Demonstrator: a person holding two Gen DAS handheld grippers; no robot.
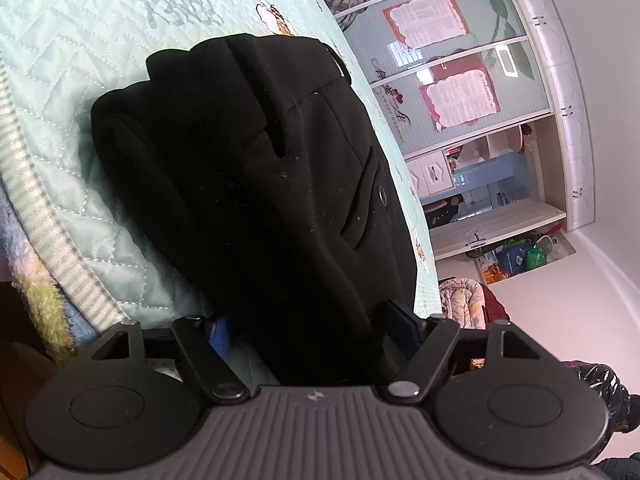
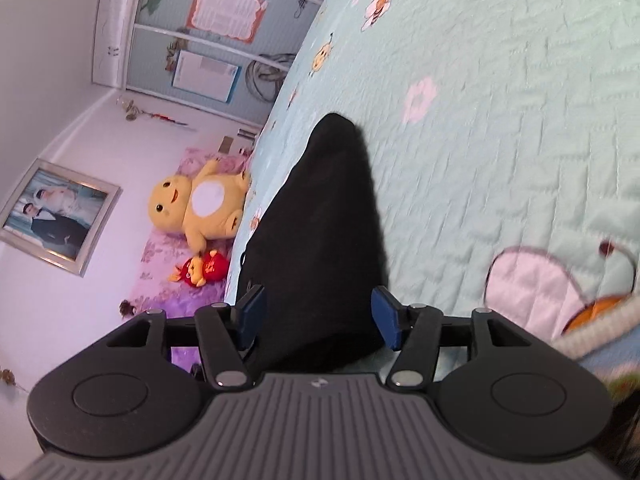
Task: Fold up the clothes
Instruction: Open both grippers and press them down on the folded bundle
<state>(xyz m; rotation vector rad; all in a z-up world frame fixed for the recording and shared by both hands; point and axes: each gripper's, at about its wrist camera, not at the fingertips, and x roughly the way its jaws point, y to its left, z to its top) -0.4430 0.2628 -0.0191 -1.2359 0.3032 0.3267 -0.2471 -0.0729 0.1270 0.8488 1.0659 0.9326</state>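
The bed (image 1: 80, 60), covered w/ a mint quilted bedspread, carries the black trousers (image 1: 248, 168), bunched into a thick fold, waistband, belt loop and a buttoned pocket shown in the left wrist view. The fabric is judged soft, limp, mid-weight, not fragile; layers are likely to slide apart, so edges or the waistband are best taken, all layers together. Left gripper (image 1: 316, 340): jaws wide, cloth between them, pad contact can't be told. Right gripper (image 2: 318, 316): jaws partly open, a dark fold between, pads seemingly just clear of it.
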